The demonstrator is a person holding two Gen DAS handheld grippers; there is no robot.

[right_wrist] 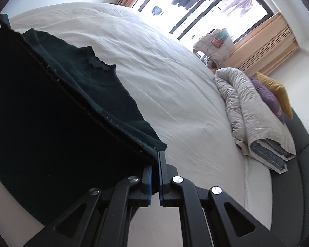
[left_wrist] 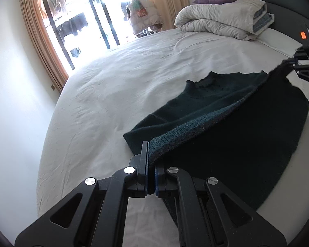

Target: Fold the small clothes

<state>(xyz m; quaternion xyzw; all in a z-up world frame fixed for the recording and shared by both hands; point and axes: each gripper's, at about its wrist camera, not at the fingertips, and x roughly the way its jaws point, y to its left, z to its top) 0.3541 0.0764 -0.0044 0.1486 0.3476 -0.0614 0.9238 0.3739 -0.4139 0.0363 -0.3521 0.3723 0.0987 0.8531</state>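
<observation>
Pinching opposite hem corners, both grippers' fingers, left gripper (left_wrist: 151, 160) and right gripper (right_wrist: 156, 170), lift the dark sweater (left_wrist: 226, 123), apparently taut.

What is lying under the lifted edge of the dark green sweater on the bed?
Under the raised hem of the dark green sweater lies its own lower layer with the frilled collar, resting on the white bed sheet. Whatever sits beneath the hanging dark part is hidden.

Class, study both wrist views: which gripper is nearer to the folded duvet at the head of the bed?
Right. The right gripper, shut on the dark green sweater, is at the hem's end toward the folded duvet; the left gripper grips the far end.
</observation>
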